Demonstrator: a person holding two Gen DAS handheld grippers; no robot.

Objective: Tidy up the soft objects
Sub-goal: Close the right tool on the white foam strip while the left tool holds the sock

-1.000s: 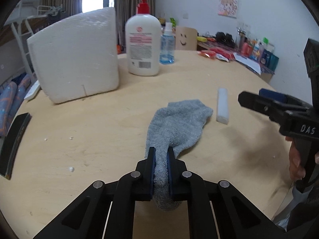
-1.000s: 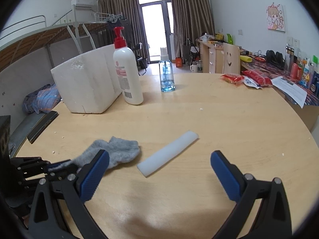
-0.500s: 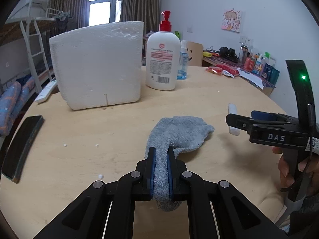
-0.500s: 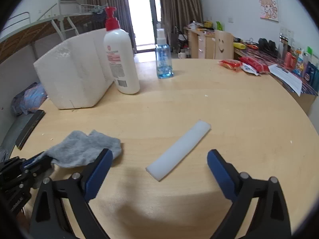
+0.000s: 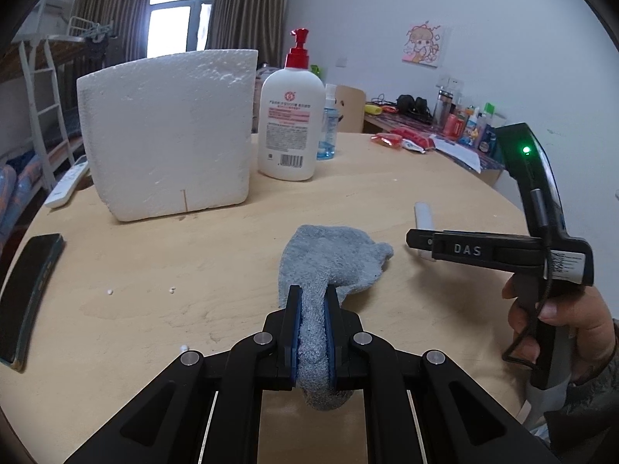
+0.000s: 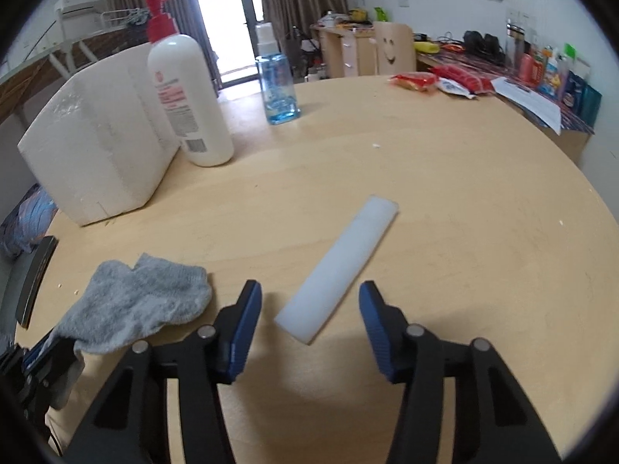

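Round wooden table [image 6: 464, 201] under everything. Biggest thing on it: white foam box [image 5: 166, 131], standing at the far left; can't tell what's in it, top not visible. Next, white lotion bottle [image 5: 292, 123] w/ red pump, upright just beside the box, opaque so fill level unknown. Behind it the small clear spray bottle [image 6: 276, 89], blue liquid in roughly the lower half. Dark phone [image 5: 27, 294] flat near the left table edge.

Grey sock [image 5: 332, 266]: most of it lies on the table in front of me, one end pinched between my left gripper [image 5: 312, 332] pads, jaws clamped tight on it, bunched fabric hanging below.

White foam strip [image 6: 340, 266]: flat on the table, right of the sock and apart from it. My right gripper [image 6: 309, 309] is over its near end, jaws closing, the strip's end between the blue pads [image 6: 243, 324] but pads not touching it yet. Right hand [image 5: 557, 321] wraps the handle.
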